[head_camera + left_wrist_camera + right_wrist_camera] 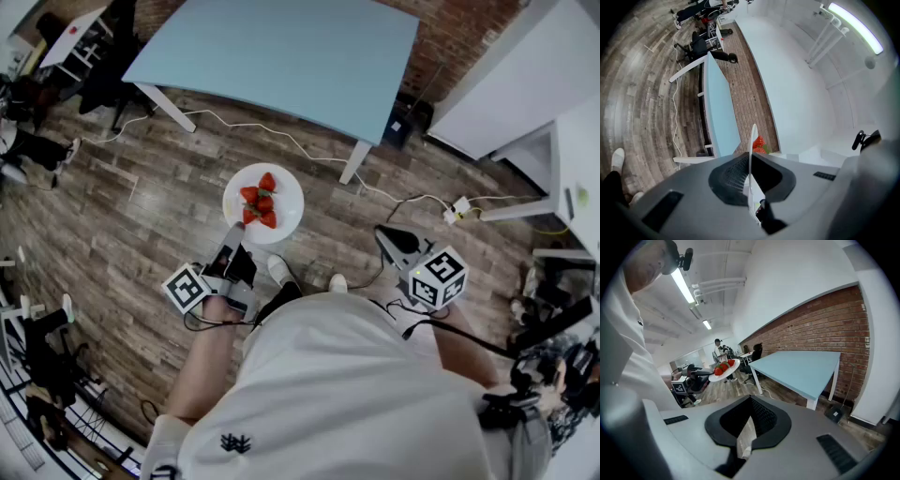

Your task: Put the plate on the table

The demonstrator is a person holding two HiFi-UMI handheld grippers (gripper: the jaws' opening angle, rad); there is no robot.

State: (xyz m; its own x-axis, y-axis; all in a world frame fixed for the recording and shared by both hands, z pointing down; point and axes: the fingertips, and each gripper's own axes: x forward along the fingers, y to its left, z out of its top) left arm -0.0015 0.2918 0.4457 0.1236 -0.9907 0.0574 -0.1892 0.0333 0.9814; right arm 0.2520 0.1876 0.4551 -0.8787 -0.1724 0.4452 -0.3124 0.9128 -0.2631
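The plate [287,199], loaded with strawberries [261,204], is held in the air at the centre of the head view, above the wooden floor [141,234] and short of the light blue tabletop [281,47] at the top. Its near rim is clamped edge-on by the left tongs [232,231]. The right tongs [386,234], at the lower right, are drawn narrow, almost together, with nothing gripped.

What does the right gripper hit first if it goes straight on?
Nothing close. The right gripper, shut and empty, aims slightly down at the blue table's near corner. It would probably meet that corner's white leg or the wood floor beside it first. Depth is unclear.
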